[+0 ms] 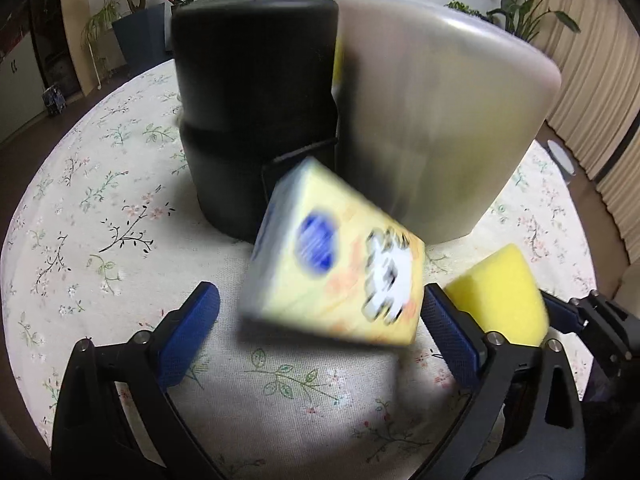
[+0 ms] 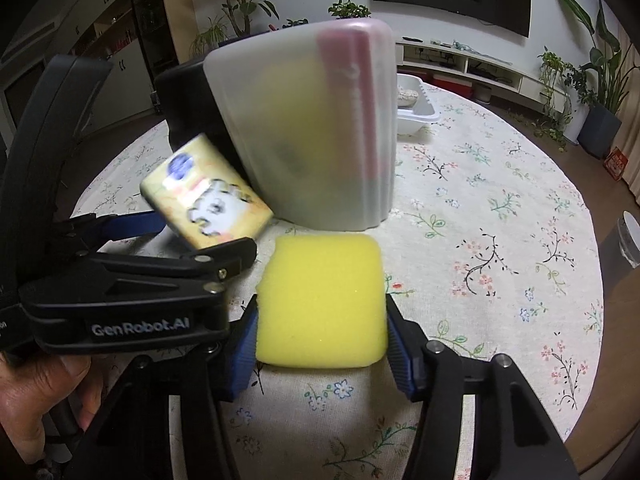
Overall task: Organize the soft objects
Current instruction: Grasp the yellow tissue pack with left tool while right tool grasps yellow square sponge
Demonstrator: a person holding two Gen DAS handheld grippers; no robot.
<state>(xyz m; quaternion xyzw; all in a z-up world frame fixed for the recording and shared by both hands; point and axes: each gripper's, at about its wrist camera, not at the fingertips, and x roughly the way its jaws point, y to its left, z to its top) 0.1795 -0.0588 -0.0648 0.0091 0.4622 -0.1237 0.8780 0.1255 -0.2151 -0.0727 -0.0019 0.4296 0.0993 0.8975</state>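
The right gripper [image 2: 321, 346] is pinching the yellow sponge [image 2: 322, 300] between its blue pads just above the table [image 2: 500, 200], probably to carry it to the frosted bin [image 2: 312, 128] behind, while the left gripper [image 1: 320, 340] is gaping wide around a blurred tissue pack [image 1: 340, 264], seemingly released.

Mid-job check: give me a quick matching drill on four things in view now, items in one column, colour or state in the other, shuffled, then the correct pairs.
Items:
1. sponge
2. tissue pack
3. cylinder
4. frosted container

States:
A. black, standing upright on the tablecloth
B. translucent, something pink showing through its side
C. plain yellow, between the right gripper's blue pads
D. printed pale yellow with a blue oval, tilted and blurred, in front of the left gripper

Pairs: 1-C, 2-D, 3-A, 4-B
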